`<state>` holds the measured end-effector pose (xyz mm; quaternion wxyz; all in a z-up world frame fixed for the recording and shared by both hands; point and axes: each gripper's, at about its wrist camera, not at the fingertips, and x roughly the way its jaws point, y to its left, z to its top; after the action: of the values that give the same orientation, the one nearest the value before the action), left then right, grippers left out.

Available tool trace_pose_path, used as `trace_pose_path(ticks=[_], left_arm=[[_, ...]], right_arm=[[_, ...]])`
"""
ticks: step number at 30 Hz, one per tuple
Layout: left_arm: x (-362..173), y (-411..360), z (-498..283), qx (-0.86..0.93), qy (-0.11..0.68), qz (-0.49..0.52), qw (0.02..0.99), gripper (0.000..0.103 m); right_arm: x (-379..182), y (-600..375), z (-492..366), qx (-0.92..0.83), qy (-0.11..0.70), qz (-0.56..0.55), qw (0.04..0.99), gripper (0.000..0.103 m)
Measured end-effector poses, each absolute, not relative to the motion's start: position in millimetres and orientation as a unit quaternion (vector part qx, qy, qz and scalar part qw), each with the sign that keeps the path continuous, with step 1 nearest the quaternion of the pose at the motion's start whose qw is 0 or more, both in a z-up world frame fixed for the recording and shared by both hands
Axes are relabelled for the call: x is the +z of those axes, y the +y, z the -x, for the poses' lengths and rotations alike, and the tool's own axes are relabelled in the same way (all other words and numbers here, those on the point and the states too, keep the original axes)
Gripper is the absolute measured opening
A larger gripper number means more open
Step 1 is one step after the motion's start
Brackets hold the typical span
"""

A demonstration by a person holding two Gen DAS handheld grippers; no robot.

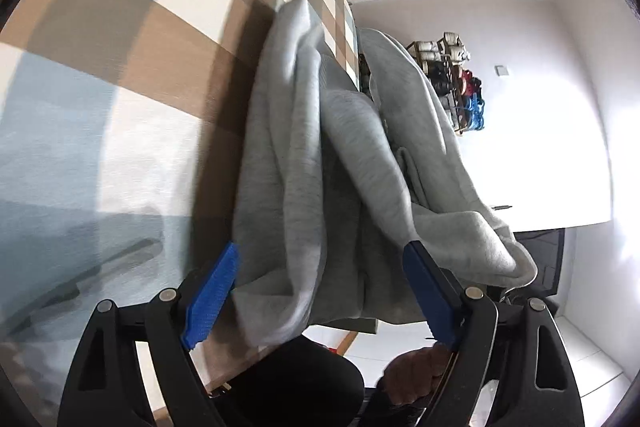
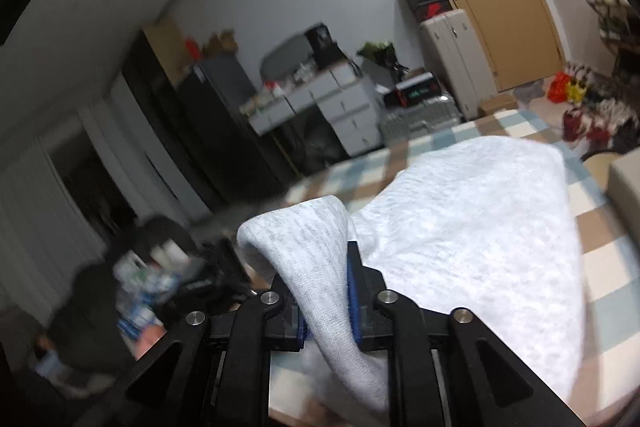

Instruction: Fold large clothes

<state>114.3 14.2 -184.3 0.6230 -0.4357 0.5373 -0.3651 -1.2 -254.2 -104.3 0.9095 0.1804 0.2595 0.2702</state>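
so the grey sweatshirt (image 1: pixel 320 155) is bunched up on the checked tablecloth (image 1: pixel 120 67), hanging partly off the edge. left gripper (image 1: pixel 320 259) has its blue pads spread wide with the fabric sitting loose between them. right gripper (image 2: pixel 326 291) is pinching a fold of it tight

The left gripper (image 1: pixel 320 267) has its blue fingers (image 1: pixel 212 299) spread wide apart, rolled sideways. The right gripper (image 2: pixel 326 291) is nearly closed, fingers (image 2: pixel 353 291) pinching grey fabric (image 2: pixel 316 267).
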Motion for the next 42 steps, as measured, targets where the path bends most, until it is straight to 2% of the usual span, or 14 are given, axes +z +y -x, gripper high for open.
trace_pose_path(ticks=[4, 8, 12, 15, 19, 22, 25, 28, 34, 35, 37, 41, 42], left_arm=[[-182.9, 31.8, -121.4, -0.355, 0.519, 0.457, 0.629, 0.081], [-180.3, 43.6, -125.4, -0.363, 0.508, 0.461, 0.631, 0.081], [-157.2, 20.8, -135.5, -0.39, 0.495, 0.411, 0.659, 0.081], [-129.6, 17.7, -138.0, -0.428, 0.443, 0.4, 0.678, 0.081], [-75.7, -16.0, -156.2, -0.489, 0.436, 0.315, 0.687, 0.081], [-52.7, -63.4, -190.6, -0.509, 0.474, 0.26, 0.67, 0.081], [-54.7, -90.4, -216.7, -0.497, 0.504, 0.218, 0.672, 0.081], [-80.4, -113.7, -240.7, -0.475, 0.541, 0.181, 0.67, 0.081], [-134.9, -110.4, -248.1, -0.433, 0.589, 0.189, 0.655, 0.08], [-133.0, -107.7, -244.5, -0.435, 0.587, 0.183, 0.657, 0.08], [-129.9, -106.0, -242.8, -0.441, 0.586, 0.179, 0.656, 0.08], [-131.5, -102.3, -252.9, -0.438, 0.588, 0.197, 0.651, 0.08], [-128.0, -99.0, -252.1, -0.438, 0.589, 0.204, 0.648, 0.08]], right_arm=[[-136.1, -183.8, 20.4, 0.265, 0.308, -0.001, 0.914, 0.019], [-195.8, -136.2, 18.5, 0.244, 0.399, 0.064, 0.882, 0.022], [-201.5, -117.0, 18.4, 0.213, 0.394, 0.092, 0.889, 0.022], [-212.1, -110.8, 18.1, 0.191, 0.395, 0.108, 0.892, 0.025], [-217.3, -92.3, 28.9, 0.168, 0.374, 0.169, 0.896, 0.034], [-216.6, -99.5, 27.4, 0.177, 0.381, 0.141, 0.896, 0.034], [-213.1, -115.0, 22.6, 0.199, 0.395, 0.088, 0.893, 0.034], [-204.9, -131.9, 23.6, 0.224, 0.406, 0.02, 0.886, 0.034], [-194.5, -155.2, 14.1, 0.272, 0.437, -0.067, 0.855, 0.041], [-193.4, -158.4, 13.6, 0.282, 0.441, -0.078, 0.848, 0.043], [-191.0, -166.9, 15.8, 0.315, 0.449, -0.11, 0.829, 0.06], [-170.9, -180.8, 35.3, 0.348, 0.465, -0.129, 0.804, 0.071], [-165.8, -185.2, 39.7, 0.345, 0.465, -0.127, 0.806, 0.081]])
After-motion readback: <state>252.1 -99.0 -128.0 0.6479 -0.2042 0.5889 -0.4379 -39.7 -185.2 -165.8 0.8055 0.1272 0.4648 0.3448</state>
